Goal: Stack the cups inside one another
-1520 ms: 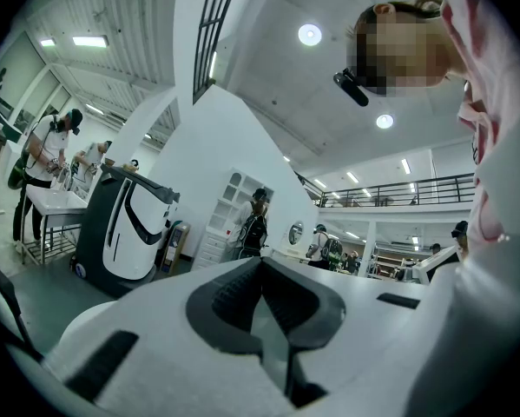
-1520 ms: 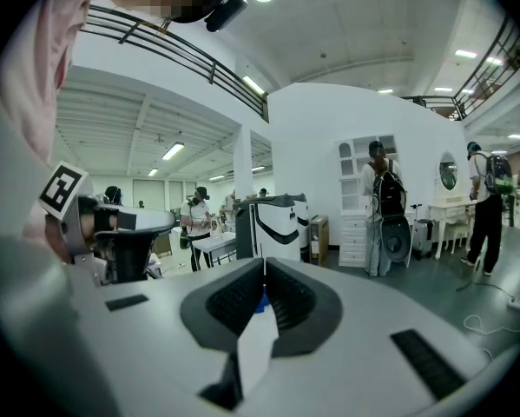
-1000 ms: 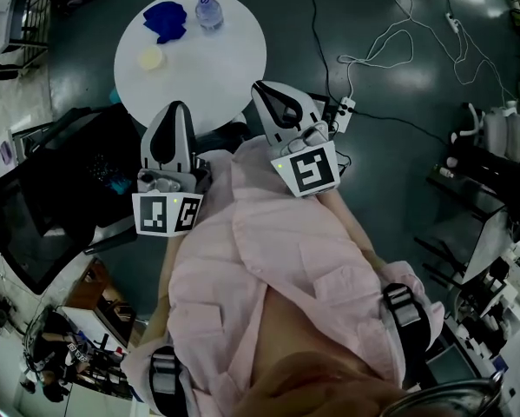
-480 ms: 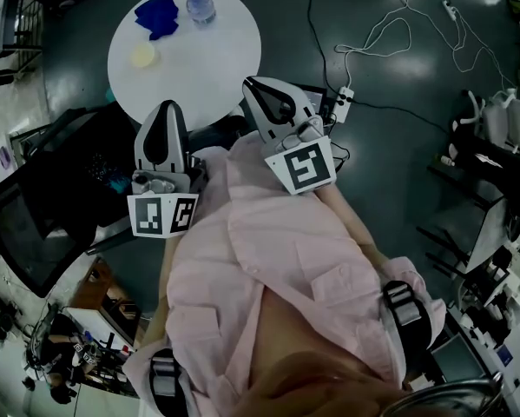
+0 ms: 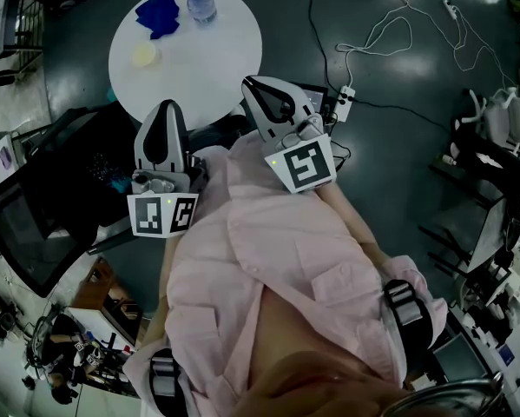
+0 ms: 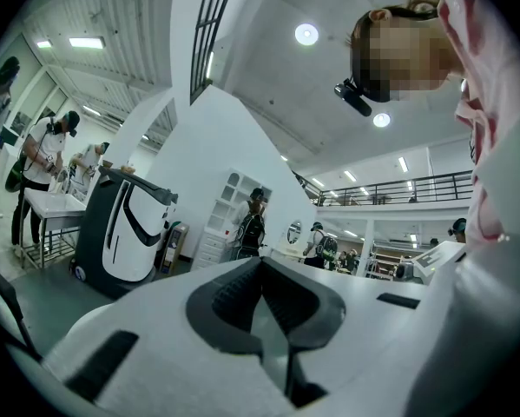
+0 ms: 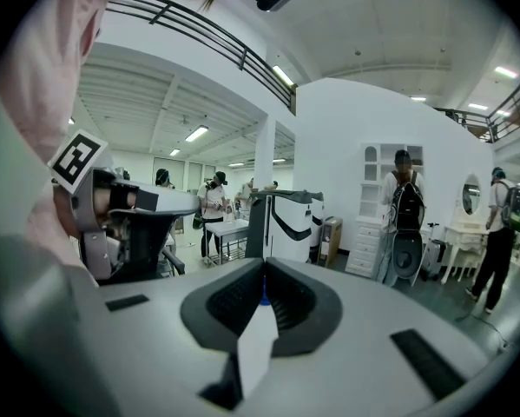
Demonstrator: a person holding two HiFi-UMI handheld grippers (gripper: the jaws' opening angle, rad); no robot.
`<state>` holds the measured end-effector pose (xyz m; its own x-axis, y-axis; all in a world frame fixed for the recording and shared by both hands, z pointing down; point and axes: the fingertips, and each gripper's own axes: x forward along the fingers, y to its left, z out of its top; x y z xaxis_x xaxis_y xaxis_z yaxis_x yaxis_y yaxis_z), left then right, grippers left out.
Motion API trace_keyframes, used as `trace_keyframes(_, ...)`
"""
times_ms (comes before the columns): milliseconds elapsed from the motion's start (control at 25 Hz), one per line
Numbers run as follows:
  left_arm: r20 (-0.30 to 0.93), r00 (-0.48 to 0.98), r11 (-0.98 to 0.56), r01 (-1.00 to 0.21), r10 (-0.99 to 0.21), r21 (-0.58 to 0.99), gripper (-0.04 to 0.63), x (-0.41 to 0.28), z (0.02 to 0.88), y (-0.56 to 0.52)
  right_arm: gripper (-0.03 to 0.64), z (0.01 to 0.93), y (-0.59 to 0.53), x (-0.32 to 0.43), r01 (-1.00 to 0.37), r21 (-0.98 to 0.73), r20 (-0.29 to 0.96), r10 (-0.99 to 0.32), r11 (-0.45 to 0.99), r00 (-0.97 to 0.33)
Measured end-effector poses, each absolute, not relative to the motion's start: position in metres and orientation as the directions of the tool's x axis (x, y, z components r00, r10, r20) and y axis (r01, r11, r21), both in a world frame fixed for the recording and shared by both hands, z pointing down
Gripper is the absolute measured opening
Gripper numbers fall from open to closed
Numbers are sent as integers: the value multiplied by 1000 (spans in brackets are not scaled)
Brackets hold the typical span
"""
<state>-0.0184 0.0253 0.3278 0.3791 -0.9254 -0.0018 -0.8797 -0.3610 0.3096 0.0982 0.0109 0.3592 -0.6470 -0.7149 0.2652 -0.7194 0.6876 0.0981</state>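
Currently the yellow cup (image 5: 142, 55) is sitting by itself at 9 o'clock on the round white table (image 5: 216, 59). It is lying apart from a blue item (image 5: 155, 16) at 11 o'clock, which is too small to tell as one cup, several nested, or something else. A clear bottle (image 5: 200, 5) is standing at 12 o'clock. So the yellow cup is lying outside any stack, and nesting it is, I judge, what is remaining.

The left gripper (image 5: 167, 107) at the 7 o'clock rim and the right gripper (image 5: 251, 83) at 4 o'clock are hovering by the person's chest, jaws together and gripping nothing.

Bare tabletop is offering free room ahead. A power strip (image 5: 345, 102) and white cables (image 5: 390, 37) are lying on the floor at 3 o'clock, and dark furniture (image 5: 60, 198) is crowding 8 o'clock.
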Motion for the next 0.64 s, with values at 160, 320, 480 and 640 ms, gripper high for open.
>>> trace_keyframes(160,-1,383,-364,-879,-924,308,20,-18,326,27,31,357,12,99,-724,96,263,-719,683,-643)
trace_keyframes(320,2,391,-371,-875,-920,311,20,-18,327,27,31,358,14,98,-728,95,271,-722,679,-637)
trace_keyframes(480,11,394,-371,-873,-919,317,20,-21,331,29,31,362,17,95,-728,94,292,-718,679,-632)
trace_keyframes(640,24,373,-348,-885,-927,309,20,-31,334,34,31,367,21,85,-709,84,310,-695,700,-649)
